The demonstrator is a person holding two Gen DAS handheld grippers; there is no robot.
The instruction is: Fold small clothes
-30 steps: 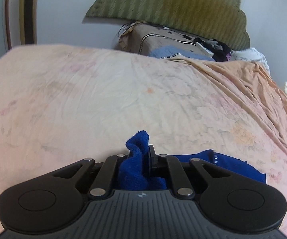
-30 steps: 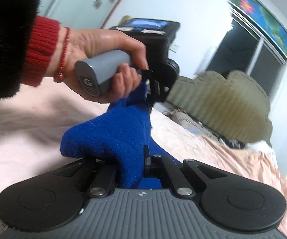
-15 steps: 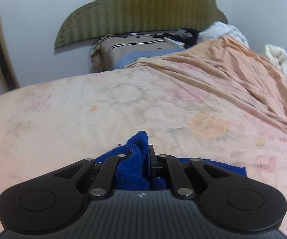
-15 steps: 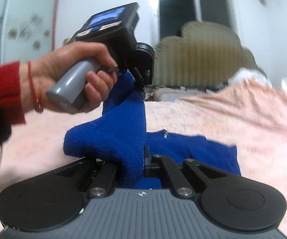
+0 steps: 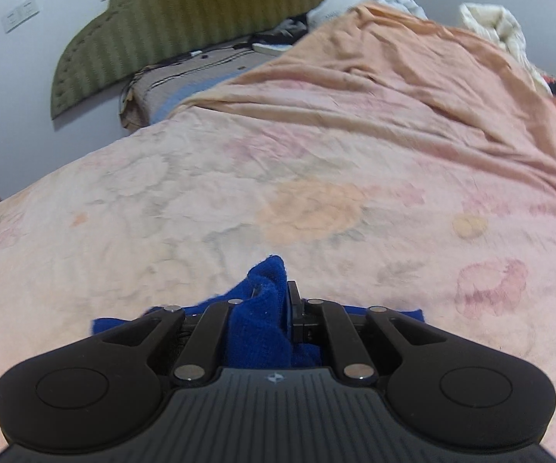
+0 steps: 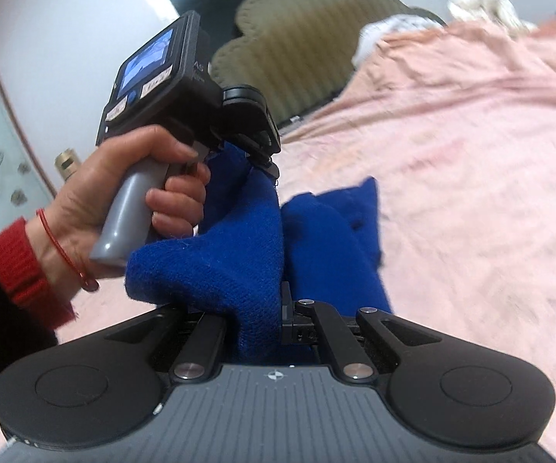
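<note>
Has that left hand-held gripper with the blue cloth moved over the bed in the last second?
Yes. The left hand-held gripper, clamped on the blue knitted garment, has swung rightward: the green headboard slid from upper right to upper left.

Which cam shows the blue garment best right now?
Right wrist. There the blue garment hangs between both shut grippers, left gripper above, right gripper below, with a fold trailing onto the bedsheet. Left wrist shows only a bunched bit in its jaws plus slivers at either side.
</note>
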